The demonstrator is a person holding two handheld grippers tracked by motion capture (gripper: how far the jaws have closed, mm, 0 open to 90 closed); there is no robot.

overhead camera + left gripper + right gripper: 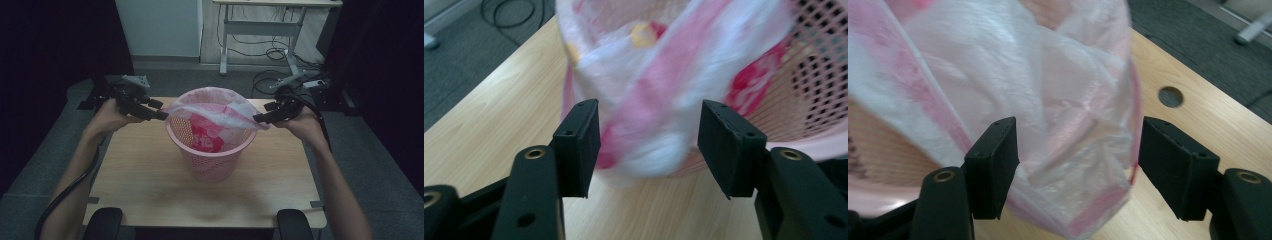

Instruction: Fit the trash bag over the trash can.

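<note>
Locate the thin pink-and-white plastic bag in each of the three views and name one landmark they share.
High view: the thin pink-and-white plastic bag lines the basket at centre, its edges drawn out toward both grippers.
Left gripper view: upper centre, a blurred fold hanging between the open black jaws.
Right gripper view: covers the left and centre, a fold between the open jaws.
Shared landmark: the pink perforated plastic basket.

Translucent bag (215, 107) lining pink basket (212, 160)
</note>
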